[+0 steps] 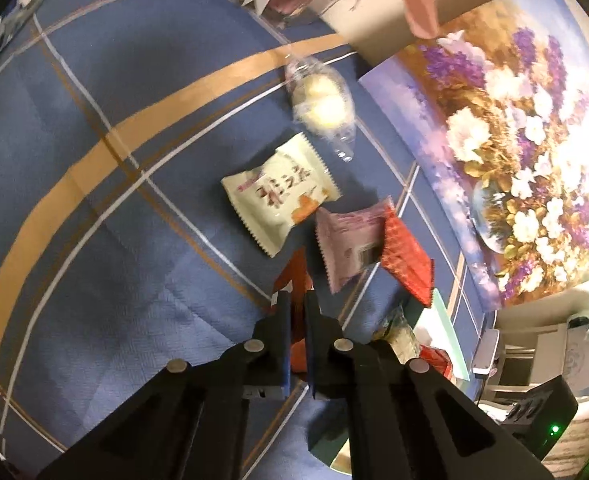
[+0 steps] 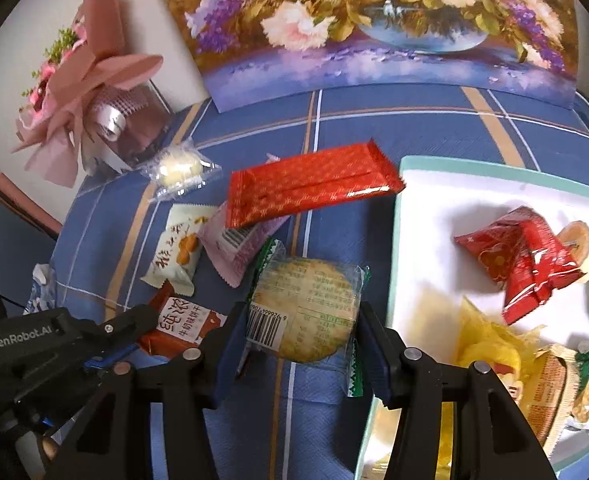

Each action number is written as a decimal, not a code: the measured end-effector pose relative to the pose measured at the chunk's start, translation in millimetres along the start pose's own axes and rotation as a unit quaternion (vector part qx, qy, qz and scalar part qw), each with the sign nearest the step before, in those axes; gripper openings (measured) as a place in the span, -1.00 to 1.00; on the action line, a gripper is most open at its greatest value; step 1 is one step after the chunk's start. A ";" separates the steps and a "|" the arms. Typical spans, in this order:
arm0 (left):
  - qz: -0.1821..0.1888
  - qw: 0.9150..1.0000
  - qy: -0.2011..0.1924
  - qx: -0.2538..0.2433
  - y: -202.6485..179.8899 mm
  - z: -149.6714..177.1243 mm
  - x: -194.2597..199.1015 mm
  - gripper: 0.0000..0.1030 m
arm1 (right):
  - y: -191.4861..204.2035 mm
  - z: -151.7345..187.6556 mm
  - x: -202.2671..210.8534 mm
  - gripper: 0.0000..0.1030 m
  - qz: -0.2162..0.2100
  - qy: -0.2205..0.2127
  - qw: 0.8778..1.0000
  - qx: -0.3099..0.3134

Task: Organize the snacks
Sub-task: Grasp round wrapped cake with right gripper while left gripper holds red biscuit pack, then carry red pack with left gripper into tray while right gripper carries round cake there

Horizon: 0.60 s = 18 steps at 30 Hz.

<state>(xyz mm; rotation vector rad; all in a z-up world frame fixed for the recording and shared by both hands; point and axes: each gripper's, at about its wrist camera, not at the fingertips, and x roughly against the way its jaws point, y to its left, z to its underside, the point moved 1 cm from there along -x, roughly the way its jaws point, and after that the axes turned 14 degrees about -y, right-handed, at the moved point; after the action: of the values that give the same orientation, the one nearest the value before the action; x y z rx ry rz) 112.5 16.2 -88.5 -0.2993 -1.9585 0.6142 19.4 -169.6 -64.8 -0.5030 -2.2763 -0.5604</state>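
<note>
Snacks [image 2: 314, 188], blue plaid tablecloth [image 2: 394, 128], floral painting [image 2: 374, 20]

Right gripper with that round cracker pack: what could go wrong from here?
1. The right gripper pinches the round cracker pack by its edges; the cracker might crack or slip out.
2. The tray is already crowded, so a drop could land on the red packets.
3. The left gripper grips the brown biscuit packet close alongside; the two could collide.
</note>
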 end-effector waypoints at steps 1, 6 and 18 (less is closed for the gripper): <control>0.003 1.000 -0.004 -0.003 -2.7 -0.9 3.1 -0.94 | -1.2 -2.1 3.7 0.09 -0.002 -0.003 1.000 -0.002; 0.006 1.000 -0.007 -0.007 -7.0 -0.4 3.0 -0.95 | -0.7 -7.4 12.4 0.09 -0.006 -0.014 1.000 0.000; -0.011 1.000 0.004 -0.003 -0.3 0.0 -7.7 -0.96 | -8.7 -8.7 14.0 0.09 -0.010 -0.013 1.000 -0.012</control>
<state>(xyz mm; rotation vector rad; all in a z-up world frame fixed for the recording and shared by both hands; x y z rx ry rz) 116.0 12.4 -94.2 -0.2822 -1.9532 0.5918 10.6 -178.8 -51.1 -0.5033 -2.3042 -0.5956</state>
